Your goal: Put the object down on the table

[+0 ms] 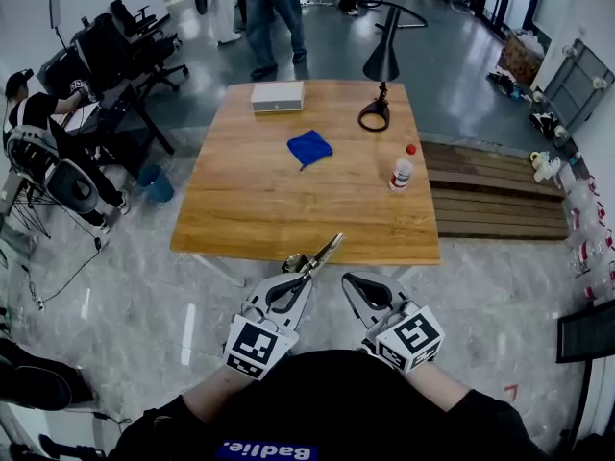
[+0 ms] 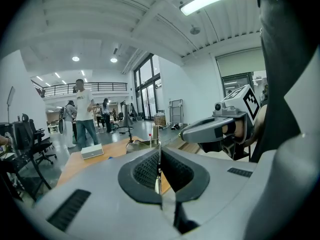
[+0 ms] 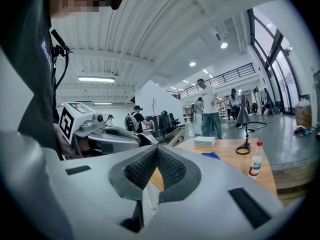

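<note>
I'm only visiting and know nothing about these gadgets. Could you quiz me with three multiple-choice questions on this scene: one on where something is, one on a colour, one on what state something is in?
1. Where does the blue cloth lie?
A. on the floor
B. on the wooden table
C. on a chair

2. What colour is the cap of the bottle?
A. red
B. green
C. yellow

3. What state is the left gripper in?
A. open and empty
B. shut on a thin metal object
C. shut on the bottle

Answers:
1 B: the cloth lies near the middle of the tabletop.
2 A: the head view shows a red cap on the bottle.
3 B: the left gripper view shows the jaws closed on the metal piece, which sticks out ahead of them.
</note>
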`<state>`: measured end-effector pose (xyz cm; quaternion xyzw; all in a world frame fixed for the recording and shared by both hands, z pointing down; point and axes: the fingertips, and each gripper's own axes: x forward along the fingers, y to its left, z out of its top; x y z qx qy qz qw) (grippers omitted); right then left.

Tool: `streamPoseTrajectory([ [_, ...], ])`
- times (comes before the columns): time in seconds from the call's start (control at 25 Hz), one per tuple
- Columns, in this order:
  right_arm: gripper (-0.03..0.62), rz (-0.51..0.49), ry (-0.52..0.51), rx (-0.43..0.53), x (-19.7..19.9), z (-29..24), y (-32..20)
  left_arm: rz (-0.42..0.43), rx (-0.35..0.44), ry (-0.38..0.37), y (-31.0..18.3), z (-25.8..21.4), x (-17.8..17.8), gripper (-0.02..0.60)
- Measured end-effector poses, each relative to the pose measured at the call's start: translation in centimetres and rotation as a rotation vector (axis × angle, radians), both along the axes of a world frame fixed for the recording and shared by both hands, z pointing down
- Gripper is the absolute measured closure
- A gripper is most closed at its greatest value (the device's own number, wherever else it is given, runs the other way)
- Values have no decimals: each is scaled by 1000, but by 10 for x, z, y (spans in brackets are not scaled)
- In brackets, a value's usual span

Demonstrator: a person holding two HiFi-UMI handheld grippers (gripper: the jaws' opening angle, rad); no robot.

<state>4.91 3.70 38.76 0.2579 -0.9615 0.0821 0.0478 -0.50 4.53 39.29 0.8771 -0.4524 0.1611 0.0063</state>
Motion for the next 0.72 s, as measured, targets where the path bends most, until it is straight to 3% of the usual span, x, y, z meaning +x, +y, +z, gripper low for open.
streamPoseTrajectory([
  [0.4, 589, -81, -12, -18, 47, 11, -16, -111, -1, -30, -17, 6, 37, 574],
  [0.72, 589, -73, -1, -45, 50, 26, -38, -146, 18, -44, -45, 12, 19, 574],
])
